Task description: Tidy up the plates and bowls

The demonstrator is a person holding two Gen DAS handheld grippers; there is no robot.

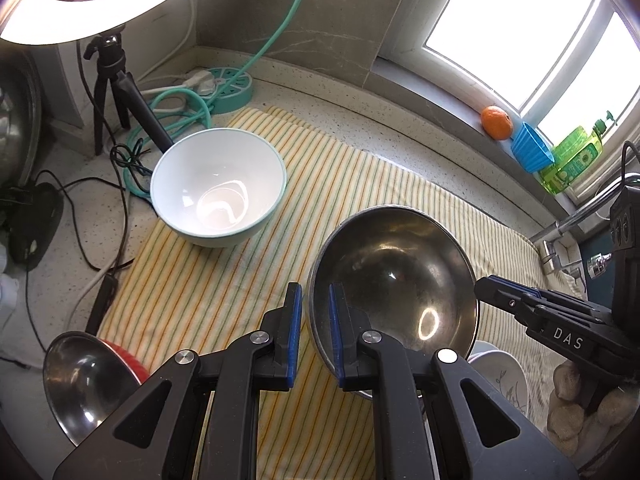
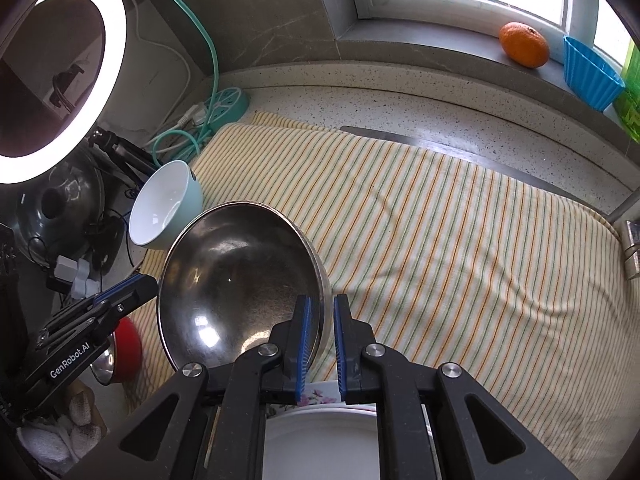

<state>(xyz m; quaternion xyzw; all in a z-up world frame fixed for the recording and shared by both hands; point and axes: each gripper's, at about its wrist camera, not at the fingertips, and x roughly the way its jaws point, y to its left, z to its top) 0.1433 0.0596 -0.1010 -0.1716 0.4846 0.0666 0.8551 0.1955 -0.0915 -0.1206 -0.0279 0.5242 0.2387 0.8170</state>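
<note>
The landmark is the steel bowl (image 1: 394, 280), which is tilted above the striped cloth (image 1: 224, 280) on the worktop (image 1: 360, 120).

Far to the left of the steel bowl, near the corner of the cloth, lies a small steel bowl with a red outside (image 1: 86, 376). Behind the steel bowl and to its left stands the white bowl with a pale green outside (image 1: 218, 186), upright on the cloth and well apart from it.

The left hand-held gripper (image 1: 315, 336) is clamped on the left rim of the steel bowl: its blue pads (image 1: 295, 334) are nearly together, one outside the wall and one inside.

The right hand-held gripper (image 2: 321, 342) is clamped on the opposite rim in the same way, with the thin wall between its narrow jaws. A gloved hand (image 1: 576, 400) holds it.

Below the steel bowl, a white plate (image 2: 320, 440) with a flower pattern is partly visible.

On the window sill behind and to the right of the steel bowl sit an orange (image 2: 524, 44) and a blue cup (image 2: 590, 74).
</note>
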